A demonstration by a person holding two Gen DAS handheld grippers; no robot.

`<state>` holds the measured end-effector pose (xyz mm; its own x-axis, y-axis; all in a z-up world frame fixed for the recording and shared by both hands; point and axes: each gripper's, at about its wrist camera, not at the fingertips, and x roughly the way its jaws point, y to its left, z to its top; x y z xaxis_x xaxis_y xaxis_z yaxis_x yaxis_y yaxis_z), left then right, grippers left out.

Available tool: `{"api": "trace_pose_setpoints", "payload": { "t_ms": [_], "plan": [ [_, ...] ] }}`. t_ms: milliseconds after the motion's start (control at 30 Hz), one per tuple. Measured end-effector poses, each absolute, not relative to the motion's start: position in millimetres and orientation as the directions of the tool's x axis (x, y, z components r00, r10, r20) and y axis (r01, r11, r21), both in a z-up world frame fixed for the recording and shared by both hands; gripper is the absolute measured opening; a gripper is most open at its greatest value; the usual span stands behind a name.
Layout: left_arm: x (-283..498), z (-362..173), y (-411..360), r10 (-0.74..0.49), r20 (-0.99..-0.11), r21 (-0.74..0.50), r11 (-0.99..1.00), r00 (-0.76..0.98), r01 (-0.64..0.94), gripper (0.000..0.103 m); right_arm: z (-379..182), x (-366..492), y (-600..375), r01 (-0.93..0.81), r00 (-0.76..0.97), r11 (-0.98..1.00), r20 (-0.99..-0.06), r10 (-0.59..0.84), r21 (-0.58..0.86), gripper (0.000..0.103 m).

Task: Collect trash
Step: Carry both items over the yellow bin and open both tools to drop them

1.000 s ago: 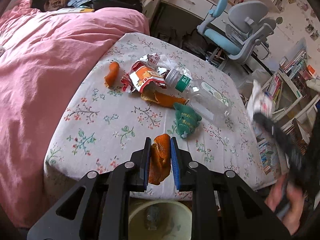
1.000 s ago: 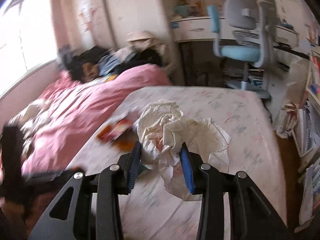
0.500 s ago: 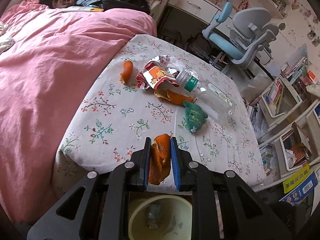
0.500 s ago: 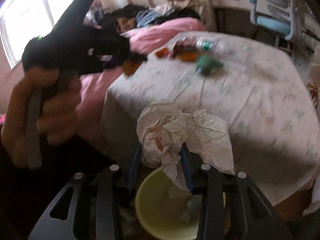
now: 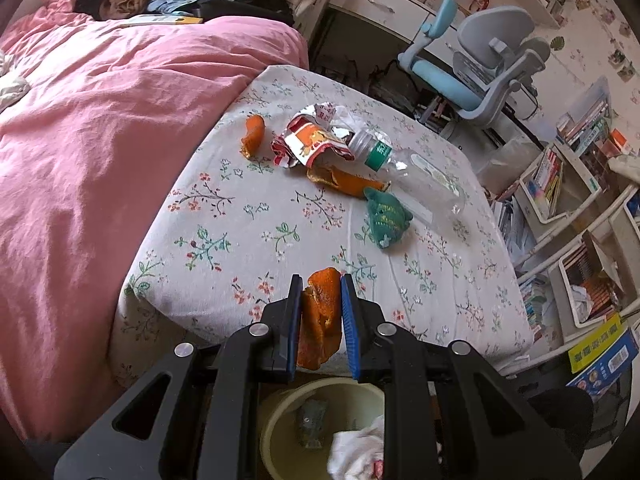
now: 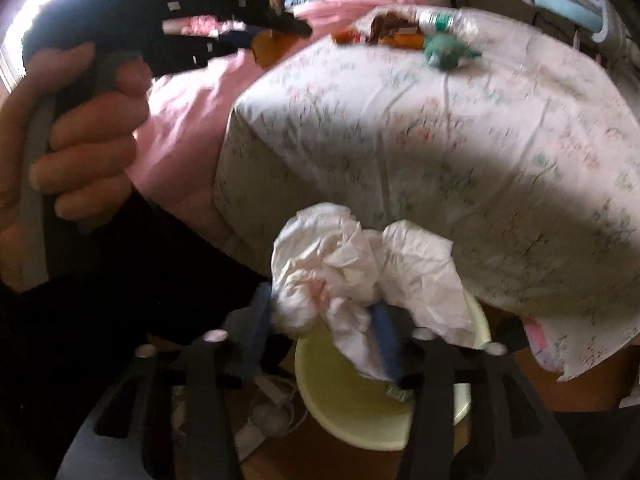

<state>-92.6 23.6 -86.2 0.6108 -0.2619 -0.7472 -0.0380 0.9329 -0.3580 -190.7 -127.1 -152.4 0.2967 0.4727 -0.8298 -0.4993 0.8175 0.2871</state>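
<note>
My left gripper (image 5: 320, 280) is shut on a piece of orange peel (image 5: 320, 320), held over the table's near edge above the pale yellow bin (image 5: 280, 412). From the right wrist it shows as a black tool (image 6: 224, 20) in a person's hand (image 6: 80, 128). My right gripper (image 6: 320, 304) hangs over the bin (image 6: 476, 320), jaws opening, with a crumpled white tissue (image 6: 344, 264) loose between them. On the floral tablecloth (image 5: 240, 216) lie two more peels (image 5: 254, 136) (image 5: 340, 178), a snack wrapper (image 5: 312, 140), a clear plastic bottle (image 5: 412, 172) and a green wad (image 5: 386, 216).
A bed with a pink duvet (image 5: 100, 140) borders the table on the left. A blue and grey desk chair (image 5: 488, 68) stands behind it, and crowded bookshelves (image 5: 560, 184) run along the right. A white cable bundle (image 6: 272, 412) lies on the floor by the bin.
My right gripper swung down from over the table to above the bin and its jaws widened around the tissue. White tissue now shows at the bin in the left view. The left gripper barely shifted.
</note>
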Motion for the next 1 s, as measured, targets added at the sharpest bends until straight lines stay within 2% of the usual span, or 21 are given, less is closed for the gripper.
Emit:
{"api": "trace_pose_setpoints", "payload": {
  "t_ms": [167, 333, 500, 700, 833, 1000],
  "plan": [
    [-101.9, -89.1, 17.0, -0.265, -0.757, -0.339, 0.941, 0.598, -0.012, 0.018, -149.3, -188.5, -132.3, -0.472, 0.342, 0.839, -0.821, 0.458, 0.271, 0.069],
    [-112.8, -91.9, 9.8, -0.286, -0.762, -0.336, 0.941, 0.581, 0.022, 0.018, -137.3, -189.1, -155.3, -0.406, 0.402, 0.866, -0.794, 0.455, 0.291, 0.072],
    [-133.8, -99.6, 0.2, -0.389, -0.757, -0.404, 0.91, 0.524, 0.092, 0.018, -124.5, -186.7, -177.5, -0.332, 0.488, 0.891, -0.752, 0.443, 0.31, 0.076],
    [-160.7, -112.4, -23.3, -0.414, -0.798, -0.375, 0.91, 0.438, 0.176, 0.019, -111.3, -184.5, -195.8, -0.267, 0.567, 0.904, -0.703, 0.428, 0.335, 0.077],
    [-172.7, -114.9, -40.5, -0.358, -0.829, -0.288, 0.932, 0.431, 0.221, 0.05, -105.7, -184.3, -208.2, -0.227, 0.607, 0.907, -0.676, 0.417, 0.356, 0.08],
    [-179.8, -106.2, -49.0, -0.263, -0.821, -0.159, 0.958, 0.507, 0.24, 0.057, -105.2, -184.1, -213.2, -0.204, 0.617, 0.908, -0.672, 0.41, 0.367, 0.081]
  ]
}}
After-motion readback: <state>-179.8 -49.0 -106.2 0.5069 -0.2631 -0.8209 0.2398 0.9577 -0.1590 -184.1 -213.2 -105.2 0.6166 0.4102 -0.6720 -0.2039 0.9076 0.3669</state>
